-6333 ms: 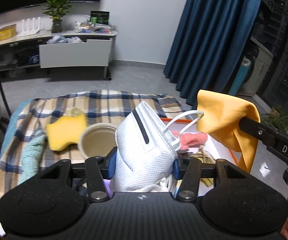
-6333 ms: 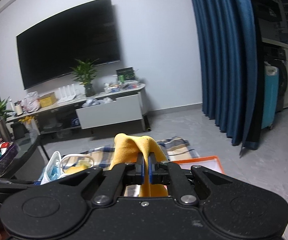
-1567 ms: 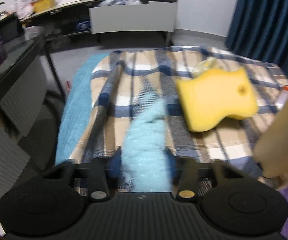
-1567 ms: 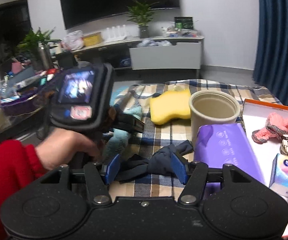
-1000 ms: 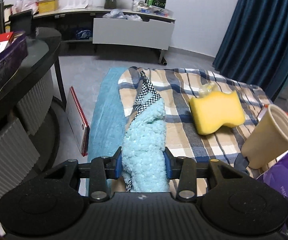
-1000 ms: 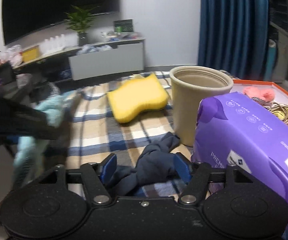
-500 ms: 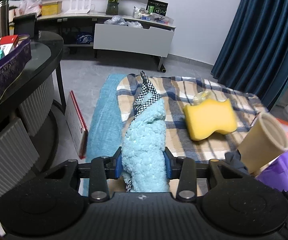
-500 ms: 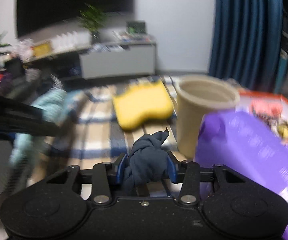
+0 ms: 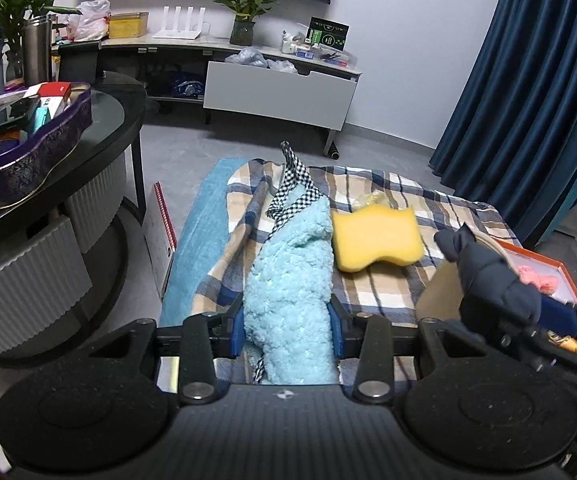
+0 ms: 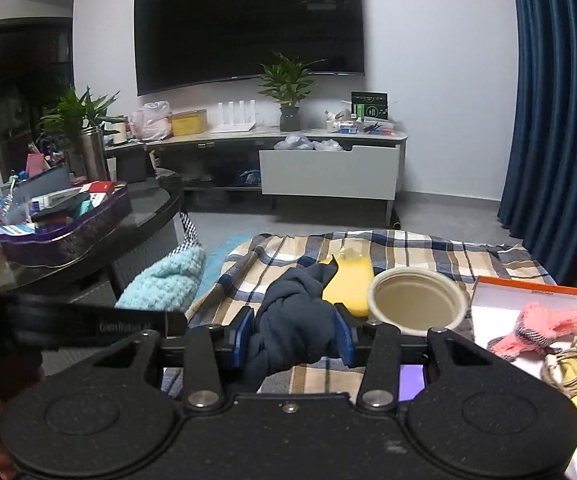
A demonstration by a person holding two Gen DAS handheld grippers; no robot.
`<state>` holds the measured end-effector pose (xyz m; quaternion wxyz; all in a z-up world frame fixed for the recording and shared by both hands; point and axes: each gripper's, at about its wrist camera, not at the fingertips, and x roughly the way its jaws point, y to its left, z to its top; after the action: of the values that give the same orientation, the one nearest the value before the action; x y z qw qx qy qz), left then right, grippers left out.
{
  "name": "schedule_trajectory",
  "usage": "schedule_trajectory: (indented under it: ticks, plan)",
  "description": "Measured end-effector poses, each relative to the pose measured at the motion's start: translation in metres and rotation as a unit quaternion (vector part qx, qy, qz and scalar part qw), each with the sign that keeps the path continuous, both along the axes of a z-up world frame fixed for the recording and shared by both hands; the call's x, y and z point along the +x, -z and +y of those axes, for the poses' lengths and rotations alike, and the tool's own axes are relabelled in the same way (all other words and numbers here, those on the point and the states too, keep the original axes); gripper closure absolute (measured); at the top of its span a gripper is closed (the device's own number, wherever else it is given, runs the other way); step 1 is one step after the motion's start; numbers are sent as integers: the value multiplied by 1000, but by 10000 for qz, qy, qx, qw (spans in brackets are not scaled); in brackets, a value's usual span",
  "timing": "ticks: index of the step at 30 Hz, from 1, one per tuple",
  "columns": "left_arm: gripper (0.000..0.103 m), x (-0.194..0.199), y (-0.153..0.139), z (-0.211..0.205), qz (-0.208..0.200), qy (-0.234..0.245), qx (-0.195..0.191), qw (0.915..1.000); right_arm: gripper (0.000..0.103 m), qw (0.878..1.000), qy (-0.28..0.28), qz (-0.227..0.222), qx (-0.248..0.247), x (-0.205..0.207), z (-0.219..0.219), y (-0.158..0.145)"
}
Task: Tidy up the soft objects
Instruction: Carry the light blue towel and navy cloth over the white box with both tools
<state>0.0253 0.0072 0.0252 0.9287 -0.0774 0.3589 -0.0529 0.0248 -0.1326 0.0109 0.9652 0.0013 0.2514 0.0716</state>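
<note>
Left tool: the left tool (image 9: 287, 330) pinched a fluffy light-blue knitted cloth with a black-and-white checked strip (image 9: 291, 280), its blue pads pressed into the pile on both sides; the cloth ran forward from the tool, its checked end farthest out.
Right tool: the right tool (image 10: 293, 335), its jaws having just been closing, gripped a bunched dark navy fabric piece (image 10: 293, 322), which bulged between the pads and hung clear of the cloth-covered worktop below.
Ahead of the tools: a wavy-edged yellow foam sponge (image 9: 376, 238) lay on the blue-and-tan plaid cloth (image 9: 388, 292) just beyond both tools, not yet picked up; a beige paper cup (image 10: 416, 304) stood to the right of the right tool's tip.
To the right: an orange-rimmed white tray (image 10: 536, 292) sat right of the right tool and already held a pink fuzzy item (image 10: 544, 322) and a coil of cord.
Done: judging by the tray's contents, some soft things had apparently been put away.
In hand: two soft pieces were lifted, neither yet over the tray.
Left: both held pieces wanted placing, probably in the tray, and the sponge remained to collect.
</note>
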Motion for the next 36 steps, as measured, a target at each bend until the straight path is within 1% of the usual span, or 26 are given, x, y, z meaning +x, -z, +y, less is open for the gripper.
schedule_trajectory:
  ticks: [3, 7, 11, 20, 36]
  plan:
    - [63, -5, -4, -9, -6, -57, 92, 9999, 51, 9998, -178, -23, 47, -4, -10, -12]
    - [63, -12, -7, -18, -34, -50, 84, 9999, 50, 9994, -302, -91, 168, -11, -28, -24]
    - [63, -16, -10, -31, -73, -24, 152, 9999, 50, 9988, -405, -140, 219, -16, -43, -30]
    - [63, -18, -16, -58, -158, 159, 295, 9993, 50, 9988, -296, -181, 347, -21, -68, -33]
    - [63, -17, -18, -77, -148, 337, 252, 9990, 50, 9985, -138, -323, 419, -27, -91, -43]
